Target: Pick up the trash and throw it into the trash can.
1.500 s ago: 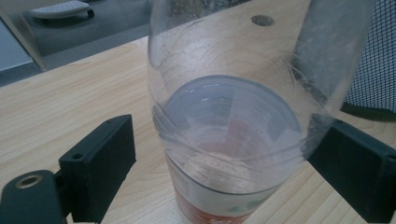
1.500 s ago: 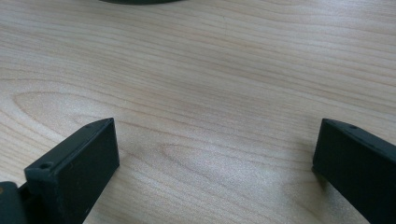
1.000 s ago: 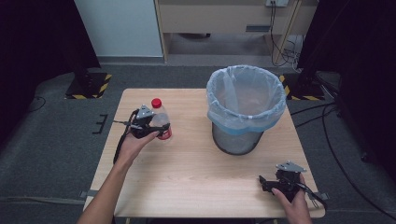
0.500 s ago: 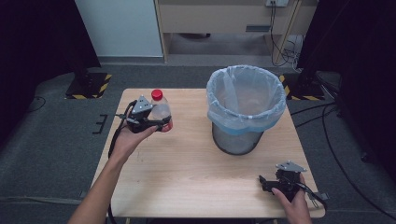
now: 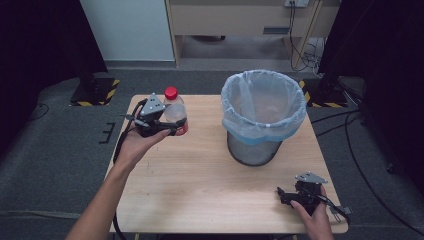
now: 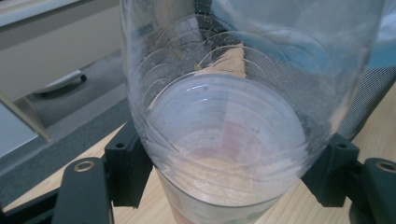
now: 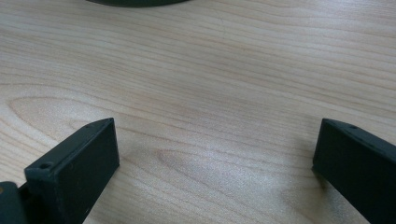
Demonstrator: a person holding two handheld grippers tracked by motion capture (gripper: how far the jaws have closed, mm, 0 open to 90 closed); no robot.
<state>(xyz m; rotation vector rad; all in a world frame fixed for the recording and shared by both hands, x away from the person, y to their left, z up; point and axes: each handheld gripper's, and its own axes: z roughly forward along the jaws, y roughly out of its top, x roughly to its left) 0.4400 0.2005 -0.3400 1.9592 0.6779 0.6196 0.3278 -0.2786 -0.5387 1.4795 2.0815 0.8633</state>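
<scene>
A clear plastic bottle [image 5: 175, 114] with a red cap and a red label band is held upright above the table's far left part. My left gripper [image 5: 170, 126] is shut on it, and in the left gripper view both black jaws press the bottle [image 6: 233, 140] from either side. A wire-mesh bin [image 5: 261, 116] lined with a pale blue bag stands right of it on the wooden table [image 5: 200, 185]. At the near right corner my right gripper [image 5: 281, 195] rests low on the wood, and its jaws stand wide apart with bare wood between them [image 7: 215, 158].
The mesh bin's wall [image 6: 369, 93] shows just behind the bottle in the left gripper view. Cables trail over the grey floor [image 5: 60, 145] around the table. A yellow-and-black striped stand foot [image 5: 95, 92] lies beyond the far left corner.
My left gripper has lifted the bottle and carried it a little farther from the near edge. The right gripper has kept still.
</scene>
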